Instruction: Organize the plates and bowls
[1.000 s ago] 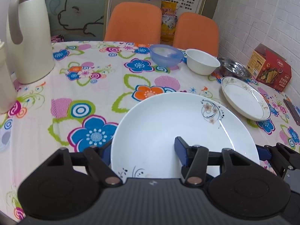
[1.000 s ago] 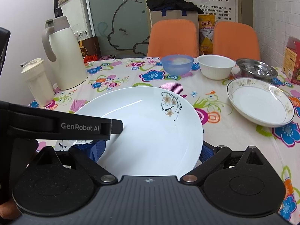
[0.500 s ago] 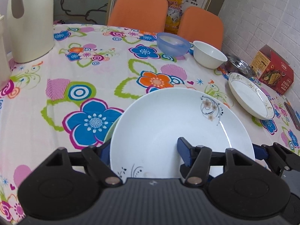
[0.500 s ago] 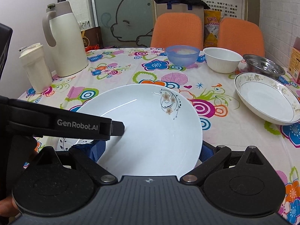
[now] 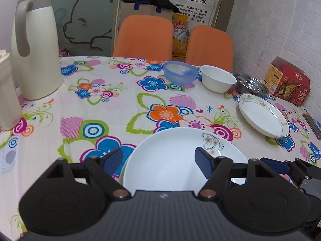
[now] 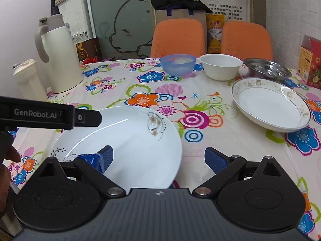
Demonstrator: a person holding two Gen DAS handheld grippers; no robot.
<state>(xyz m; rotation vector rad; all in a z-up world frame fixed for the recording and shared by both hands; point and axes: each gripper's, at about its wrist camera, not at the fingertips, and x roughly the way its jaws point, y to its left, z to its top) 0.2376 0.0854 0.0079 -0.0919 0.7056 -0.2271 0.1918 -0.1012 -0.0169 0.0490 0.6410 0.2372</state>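
Observation:
A white plate (image 5: 170,160) with a small flower print lies flat on the flowered tablecloth near the front edge. My left gripper (image 5: 157,159) is open: its right finger hangs over the plate, its left finger is beside the rim. My right gripper (image 6: 160,158) is open too, with the plate's (image 6: 128,140) right rim between its fingers and its right finger over bare cloth. A deep plate with a patterned rim (image 5: 263,117) sits to the right. Further back stand a blue bowl (image 5: 179,73), a white bowl (image 5: 217,78) and a steel bowl (image 5: 251,84).
A tall cream thermos (image 5: 36,56) and a cream cup (image 5: 6,92) stand at the left. A red box (image 5: 286,82) and a dark flat device (image 5: 313,124) lie at the right by the brick wall. Two orange chairs (image 5: 144,38) stand behind the table.
The plate has dropped lower and further left in the right wrist view; my right gripper no longer straddles it. Both cameras have tipped up, and the left fingers stand slightly wider.

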